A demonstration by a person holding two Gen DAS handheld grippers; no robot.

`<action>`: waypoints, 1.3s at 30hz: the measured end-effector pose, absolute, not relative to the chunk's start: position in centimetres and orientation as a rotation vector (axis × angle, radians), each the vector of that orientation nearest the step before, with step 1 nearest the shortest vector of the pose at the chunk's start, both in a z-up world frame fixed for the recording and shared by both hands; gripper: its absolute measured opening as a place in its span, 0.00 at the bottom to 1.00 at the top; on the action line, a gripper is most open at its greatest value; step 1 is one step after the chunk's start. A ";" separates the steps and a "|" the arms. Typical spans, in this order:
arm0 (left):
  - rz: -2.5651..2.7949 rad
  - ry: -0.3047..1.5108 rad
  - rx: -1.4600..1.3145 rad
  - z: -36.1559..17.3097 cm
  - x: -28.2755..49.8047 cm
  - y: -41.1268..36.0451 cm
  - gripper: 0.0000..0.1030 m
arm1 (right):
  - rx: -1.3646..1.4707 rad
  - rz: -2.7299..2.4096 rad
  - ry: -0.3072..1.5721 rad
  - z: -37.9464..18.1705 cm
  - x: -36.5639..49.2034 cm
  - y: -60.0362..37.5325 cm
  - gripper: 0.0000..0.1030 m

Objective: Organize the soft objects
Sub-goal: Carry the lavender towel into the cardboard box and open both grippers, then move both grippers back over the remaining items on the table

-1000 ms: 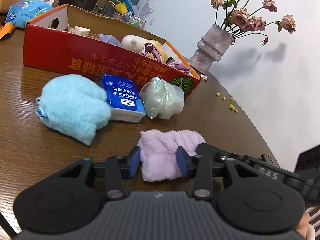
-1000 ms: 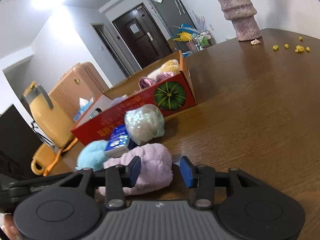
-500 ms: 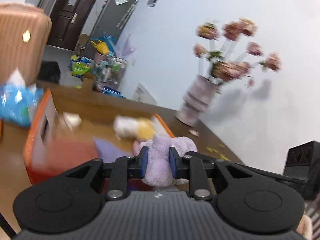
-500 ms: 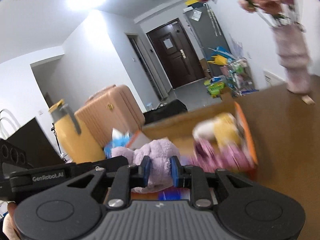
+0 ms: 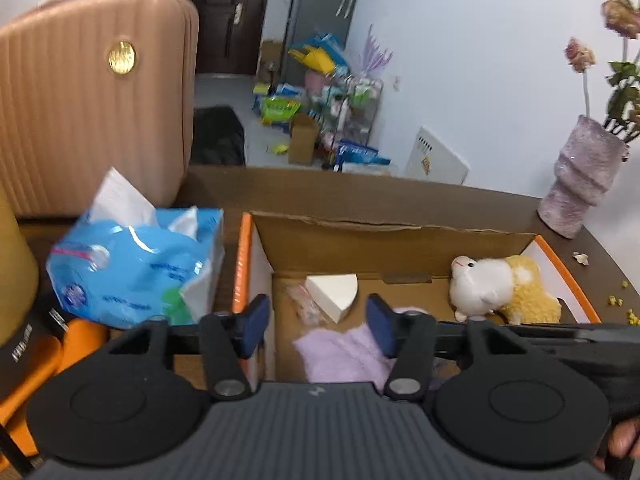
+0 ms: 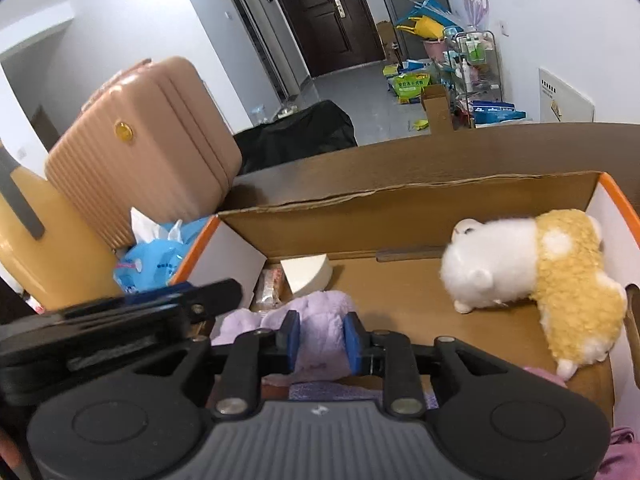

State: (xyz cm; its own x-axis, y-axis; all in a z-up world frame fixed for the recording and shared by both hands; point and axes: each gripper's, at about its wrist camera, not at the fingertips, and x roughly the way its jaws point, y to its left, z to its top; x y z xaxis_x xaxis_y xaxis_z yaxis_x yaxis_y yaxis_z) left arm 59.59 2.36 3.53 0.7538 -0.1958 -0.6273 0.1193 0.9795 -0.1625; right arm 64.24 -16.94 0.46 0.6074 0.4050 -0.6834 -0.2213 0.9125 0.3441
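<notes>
Both grippers have carried the purple towel (image 6: 320, 322) off the table into the cardboard box (image 5: 384, 240). Left gripper (image 5: 316, 326) now has its fingers spread, while the right gripper (image 6: 319, 344) pinches the towel beside the plush sheep (image 6: 532, 276).

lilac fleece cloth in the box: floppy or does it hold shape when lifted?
Probably floppy: the lilac cloth bunches between the right tool's pads and sags out to the sides. Likely light for its size, given the fluffy pile. Unlikely to slip; the pads dent it. The left tool is open above it in the cardboard box.
</notes>
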 end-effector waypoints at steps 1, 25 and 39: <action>-0.189 0.687 -0.120 3.9 59.2 2.7 0.58 | 0.227 0.376 0.855 0.4 64.3 -16.8 0.28; -0.182 0.439 0.030 18.3 38.0 4.2 0.83 | 0.034 0.283 0.441 18.5 39.5 -29.8 0.66; -0.160 0.439 -0.004 2.7 19.3 1.9 0.93 | 0.033 0.323 0.407 4.5 21.4 -29.7 0.75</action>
